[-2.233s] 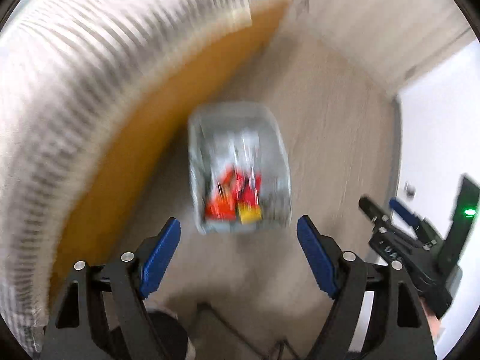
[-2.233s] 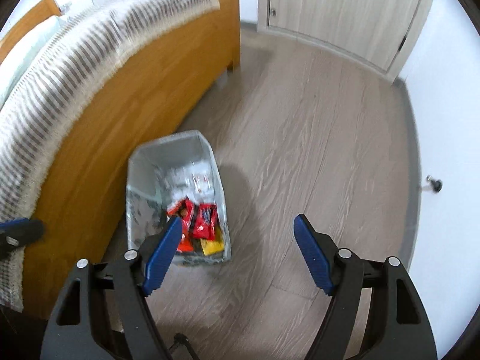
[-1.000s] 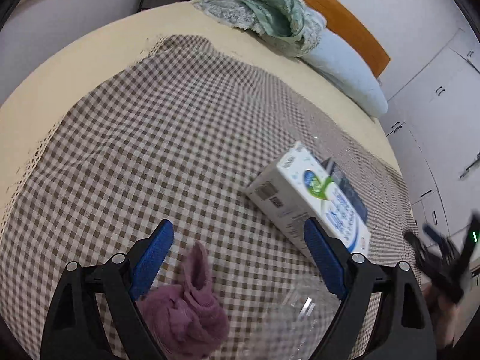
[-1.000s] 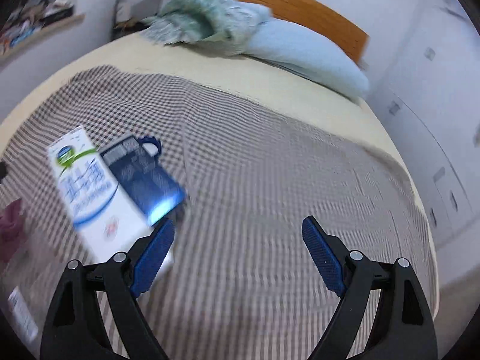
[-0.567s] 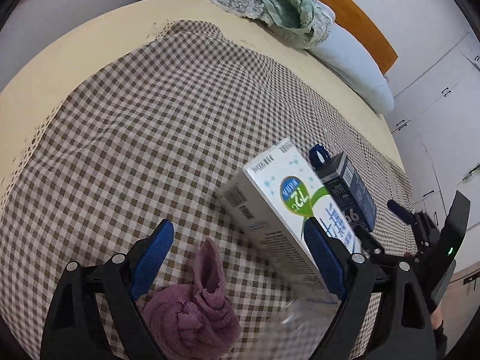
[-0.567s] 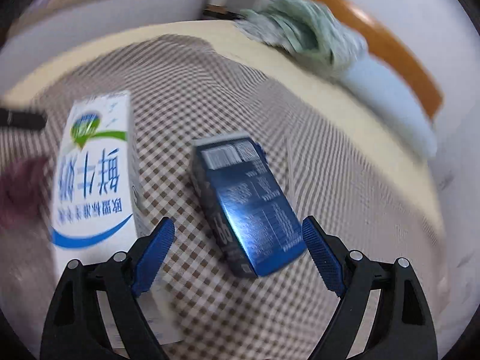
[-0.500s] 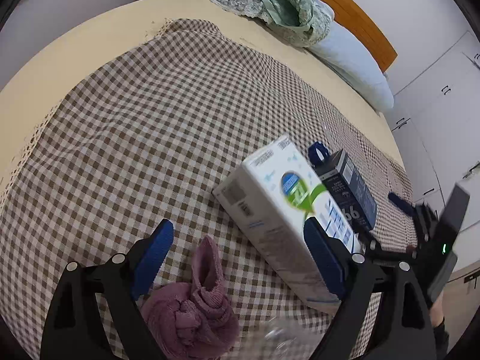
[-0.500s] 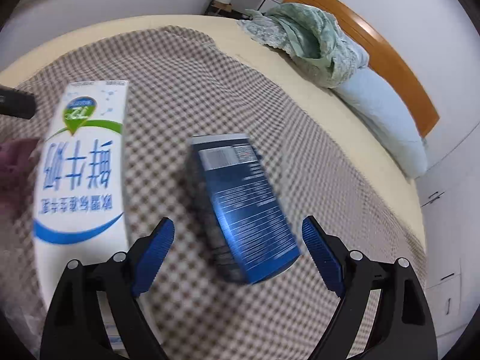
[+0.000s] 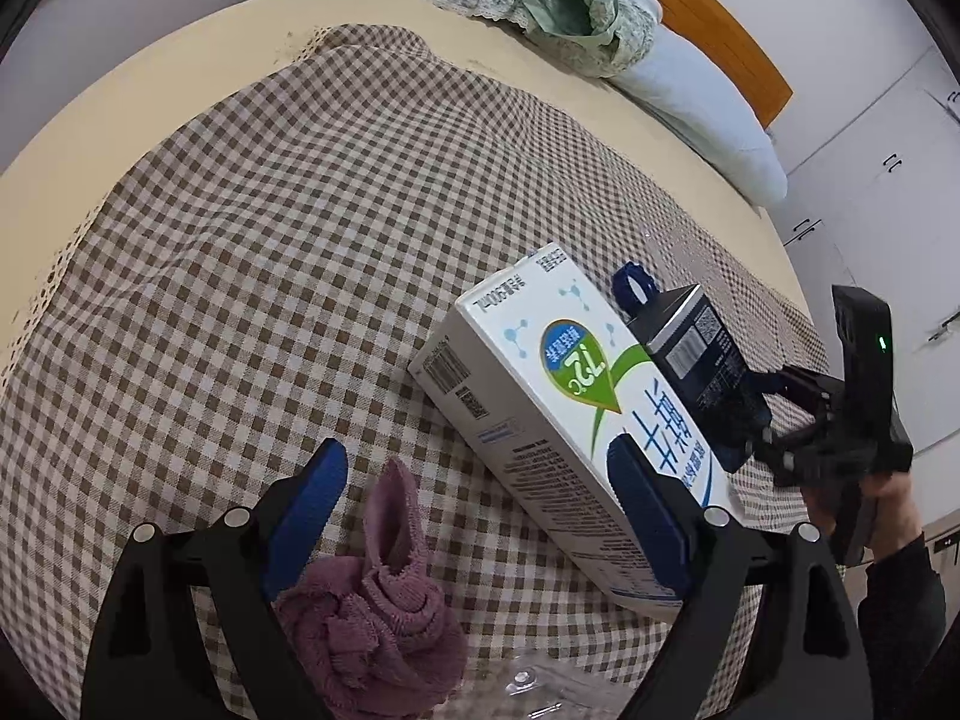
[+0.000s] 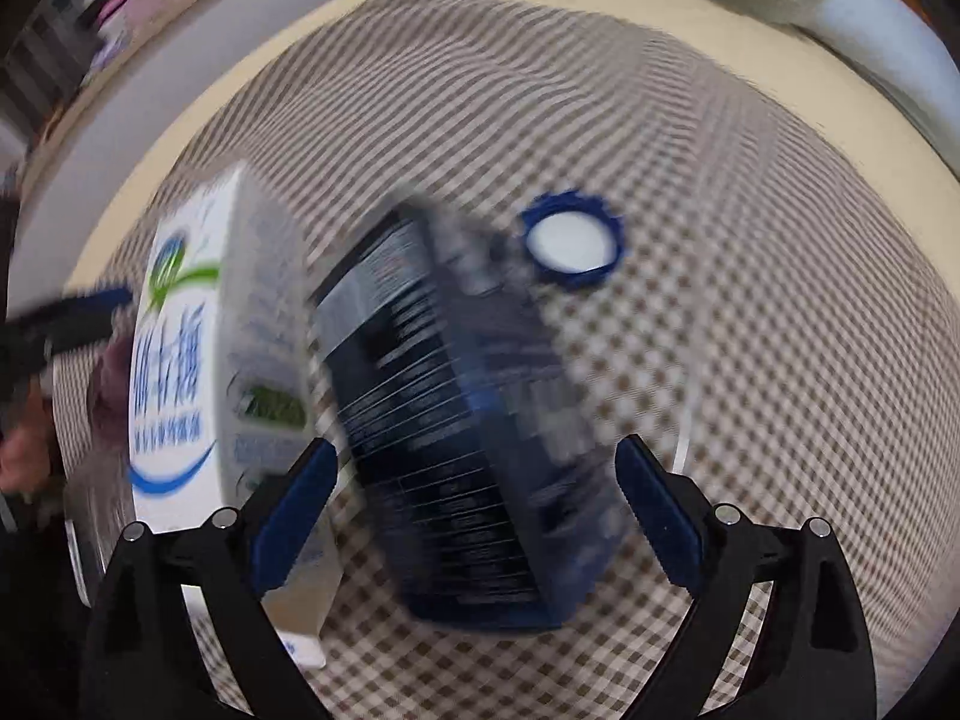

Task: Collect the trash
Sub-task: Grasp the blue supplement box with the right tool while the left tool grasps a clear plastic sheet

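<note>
White milk carton [image 9: 558, 402] with upside-down "72" in blue-green badge, large blue Chinese characters; dark carton [image 9: 702, 360] print unreadable

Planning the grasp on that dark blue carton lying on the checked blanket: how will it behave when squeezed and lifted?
The dark blue carton looks like thin paperboard, so it may dent under the fingers. Its flat sides make rolling unlikely. It lies on a soft checked blanket, so it may sink or shift when pressed. The right gripper straddles it, jaws opening.

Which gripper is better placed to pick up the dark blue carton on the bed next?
Right. The right gripper straddles the dark blue carton, jaws opening. The left gripper hangs by the white milk carton, the blue one beyond it.
</note>
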### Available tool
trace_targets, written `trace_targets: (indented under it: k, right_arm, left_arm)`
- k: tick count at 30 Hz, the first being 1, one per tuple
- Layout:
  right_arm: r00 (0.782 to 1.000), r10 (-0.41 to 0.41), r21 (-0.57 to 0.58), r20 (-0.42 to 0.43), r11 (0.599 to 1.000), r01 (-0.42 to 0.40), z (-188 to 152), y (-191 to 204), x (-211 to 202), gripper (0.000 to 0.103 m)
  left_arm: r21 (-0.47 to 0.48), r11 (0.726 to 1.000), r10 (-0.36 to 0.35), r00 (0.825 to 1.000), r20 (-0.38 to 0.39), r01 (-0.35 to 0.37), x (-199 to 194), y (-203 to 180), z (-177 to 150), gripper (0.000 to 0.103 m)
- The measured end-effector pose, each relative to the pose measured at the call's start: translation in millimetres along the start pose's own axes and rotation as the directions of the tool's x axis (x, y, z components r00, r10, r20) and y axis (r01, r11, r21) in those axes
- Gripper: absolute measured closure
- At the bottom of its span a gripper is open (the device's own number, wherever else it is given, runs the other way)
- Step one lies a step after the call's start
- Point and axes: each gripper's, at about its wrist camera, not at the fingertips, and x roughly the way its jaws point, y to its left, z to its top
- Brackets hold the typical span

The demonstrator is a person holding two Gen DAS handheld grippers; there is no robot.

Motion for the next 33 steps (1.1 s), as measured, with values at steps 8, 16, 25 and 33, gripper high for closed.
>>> trace_targets:
  k: [8, 16, 25, 33]
  right_arm:
    - [0.986, -0.159, -0.061, 0.053, 0.985, 0.162, -25, 45, -4, 0.014]
    - [0.918, -0.255, 0.253, 0.303, 0.950, 0.181, -105, 32, -67, 0.044]
    - [0.881, -0.448, 0.672, 0.150, 0.700, 0.242, -254, -13, -103, 0.044]
    - [0.797, -0.598, 0.748, 0.083, 0.566, 0.347, -294, -6, -90, 0.044]
  left_arm:
    - [0.004, 1.000, 0.005, 1.000, -0.006, -0.005, 4, -3, -2, 0.017]
    - [0.002, 1.000, 0.013, 1.000, -0.004, -0.013, 4, -2, -1, 0.017]
    - [0.054, 0.997, 0.045, 0.998, 0.052, -0.048, -8, -26, -5, 0.017]
    - [0.049, 0.980, -0.197, 0.979, 0.042, 0.195, -20, -115, -7, 0.026]
